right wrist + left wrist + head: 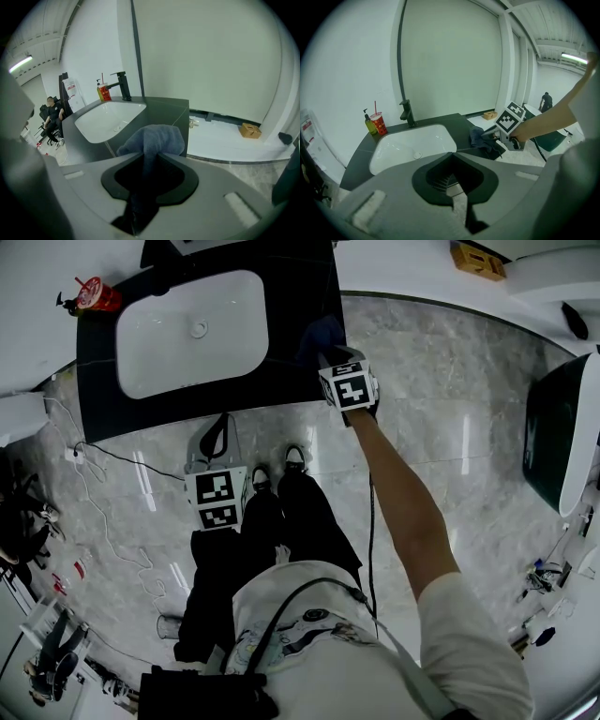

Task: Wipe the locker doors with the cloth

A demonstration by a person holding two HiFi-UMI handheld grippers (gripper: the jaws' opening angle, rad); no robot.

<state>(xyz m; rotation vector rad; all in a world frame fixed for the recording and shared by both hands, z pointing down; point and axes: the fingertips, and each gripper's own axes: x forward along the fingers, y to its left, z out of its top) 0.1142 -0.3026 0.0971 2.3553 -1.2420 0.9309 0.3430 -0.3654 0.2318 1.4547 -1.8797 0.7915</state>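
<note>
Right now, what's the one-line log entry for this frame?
right gripper: shut on cloth | cloth: at sink cabinet's right corner | left gripper: shut, empty, low by legs

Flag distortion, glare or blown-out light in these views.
Head view: fisheye bends the counter edges, glare streaks the marble floor. Left gripper view: dark round vignette, ceiling light strip blown out. Right gripper view: same vignette, cloth evenly lit.
</note>
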